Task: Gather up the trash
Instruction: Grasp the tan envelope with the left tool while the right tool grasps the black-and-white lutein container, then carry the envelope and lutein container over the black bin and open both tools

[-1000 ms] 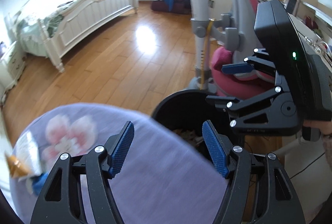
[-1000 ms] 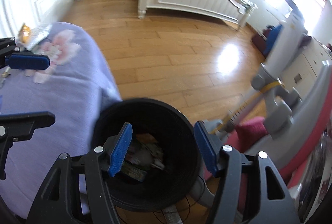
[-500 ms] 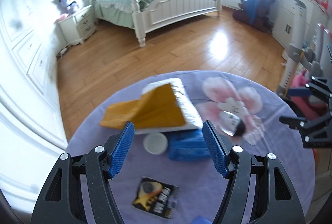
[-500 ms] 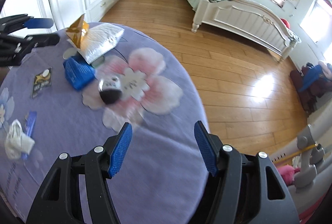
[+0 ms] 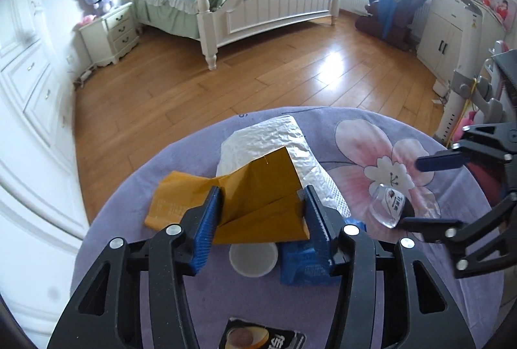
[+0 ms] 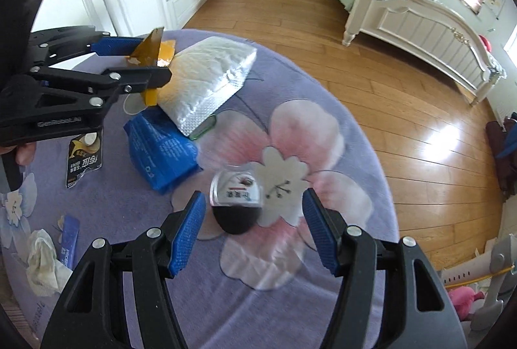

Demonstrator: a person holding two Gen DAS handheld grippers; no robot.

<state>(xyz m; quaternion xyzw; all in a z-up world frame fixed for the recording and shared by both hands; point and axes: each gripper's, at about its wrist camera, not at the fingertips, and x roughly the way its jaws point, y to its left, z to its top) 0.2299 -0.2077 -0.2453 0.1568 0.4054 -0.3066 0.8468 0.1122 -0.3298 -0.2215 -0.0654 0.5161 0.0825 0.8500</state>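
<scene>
Left claw (image 5: 261, 213) just narrowing, blue pads touching both sides of the orange flap of the padded mailer (image 5: 258, 197) on the purple bench (image 5: 371, 310). White cup (image 5: 253, 258) and blue packet (image 5: 300, 265) just below that claw. Right claw (image 6: 255, 229) spread wide, pinching nothing, straddling the clear cup with dark lid (image 6: 237, 203) without contact. Crumpled tissue (image 6: 42, 261) far left.

left wrist: close, downward | right wrist: same | shared: table (image 5: 194, 155)
</scene>
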